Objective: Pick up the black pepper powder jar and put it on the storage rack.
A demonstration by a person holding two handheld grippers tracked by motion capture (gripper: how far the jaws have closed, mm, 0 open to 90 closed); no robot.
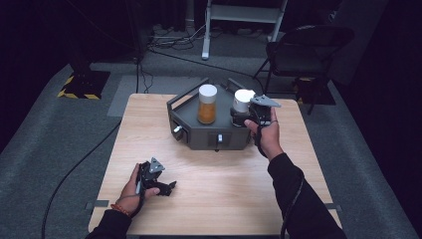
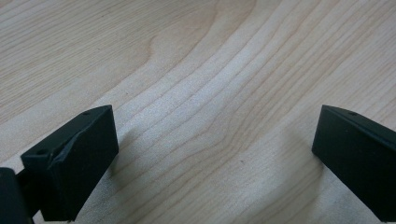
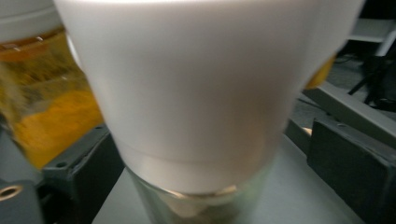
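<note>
On the grey tray (image 1: 199,137) at the table's (image 1: 209,199) far side stand two jars: one with orange contents (image 1: 207,104) to the left, and a white-lidded jar (image 1: 242,102) to the right. At that second jar sits the right gripper (image 1: 247,117), held by the person's right hand (image 1: 268,137). In the right gripper view the white lid (image 3: 196,84) looms large between the black jaws, which stand wide on either side with gaps showing, not pressing it; the orange jar (image 3: 42,102) stands just beside. Near the table's front left, the left gripper (image 1: 164,186) rests low over bare wood (image 2: 210,93), jaws spread wide and holding nothing.
</note>
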